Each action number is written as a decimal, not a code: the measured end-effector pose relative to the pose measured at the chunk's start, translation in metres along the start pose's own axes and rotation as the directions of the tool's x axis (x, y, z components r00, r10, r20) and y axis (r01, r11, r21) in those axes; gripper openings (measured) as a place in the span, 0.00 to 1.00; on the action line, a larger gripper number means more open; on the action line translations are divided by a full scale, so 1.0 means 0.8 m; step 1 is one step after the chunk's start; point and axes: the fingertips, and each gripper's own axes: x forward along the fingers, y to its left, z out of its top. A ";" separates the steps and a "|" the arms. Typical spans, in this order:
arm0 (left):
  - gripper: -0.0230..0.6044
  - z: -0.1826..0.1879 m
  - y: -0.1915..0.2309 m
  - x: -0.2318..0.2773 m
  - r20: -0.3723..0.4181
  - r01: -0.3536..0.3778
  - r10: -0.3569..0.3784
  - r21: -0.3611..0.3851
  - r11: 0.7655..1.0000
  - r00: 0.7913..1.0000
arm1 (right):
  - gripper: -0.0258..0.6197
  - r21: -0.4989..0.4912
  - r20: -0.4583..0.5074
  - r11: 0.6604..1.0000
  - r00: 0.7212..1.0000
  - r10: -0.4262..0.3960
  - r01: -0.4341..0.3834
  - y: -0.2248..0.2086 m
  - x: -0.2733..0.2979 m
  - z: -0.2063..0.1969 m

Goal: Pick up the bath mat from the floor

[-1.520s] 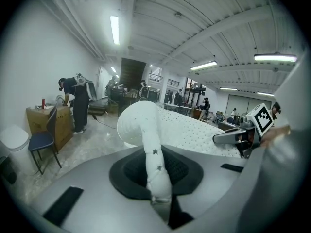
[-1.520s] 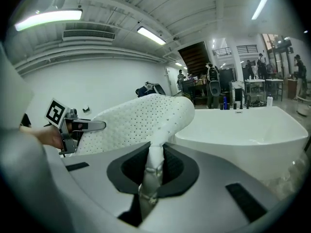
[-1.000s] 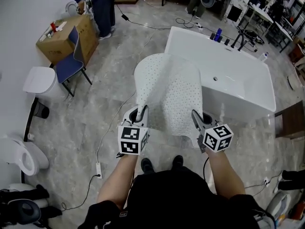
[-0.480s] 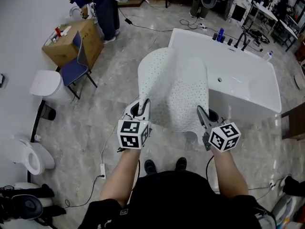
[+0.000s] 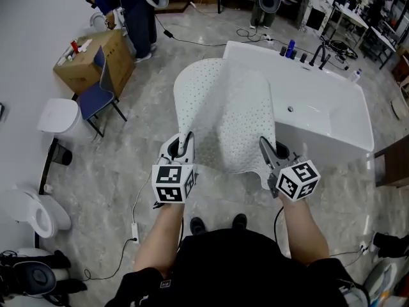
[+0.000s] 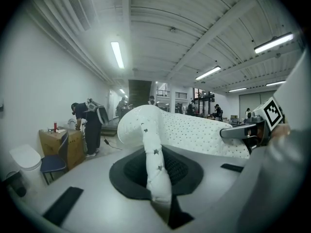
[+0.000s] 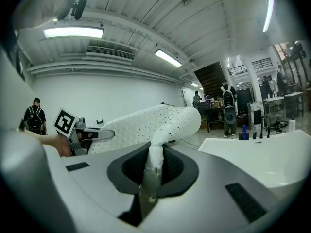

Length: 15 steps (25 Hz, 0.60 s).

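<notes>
The white perforated bath mat [image 5: 225, 114] hangs in the air, off the floor, spread between both grippers and arching away from me toward the tub. My left gripper [image 5: 185, 146] is shut on the mat's near left corner; its own view shows the mat edge [image 6: 154, 166] pinched between the jaws. At the near right corner my right gripper [image 5: 265, 151] is shut too, with the mat edge [image 7: 154, 161] squeezed in its jaws. Each gripper appears in the other's view: the right gripper [image 6: 243, 131] and the left gripper [image 7: 92, 135].
A white bathtub [image 5: 319, 117] stands right of the mat, with bottles [image 5: 291, 48] on its far rim. A blue chair [image 5: 99, 85], a cardboard box [image 5: 86, 56] and a person [image 5: 134, 5] are at the far left. Toilets [image 5: 35, 210] sit at the left. Cables cross the grey floor [image 5: 137, 190].
Both grippers have risen a little with the mat, and the mat's far fold now arches higher and further over the tub's corner.
</notes>
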 end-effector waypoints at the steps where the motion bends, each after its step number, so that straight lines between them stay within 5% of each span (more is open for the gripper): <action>1: 0.11 -0.005 -0.001 -0.001 -0.004 0.000 0.000 -0.002 1.000 1.000 | 0.10 -0.011 0.000 1.000 1.000 0.002 -0.002 0.003 0.000 0.000; 15: 0.11 -0.022 0.000 0.001 -0.032 0.001 -0.002 -0.016 1.000 0.999 | 0.10 -0.024 -0.028 1.000 1.000 -0.008 0.007 0.003 -0.011 -0.013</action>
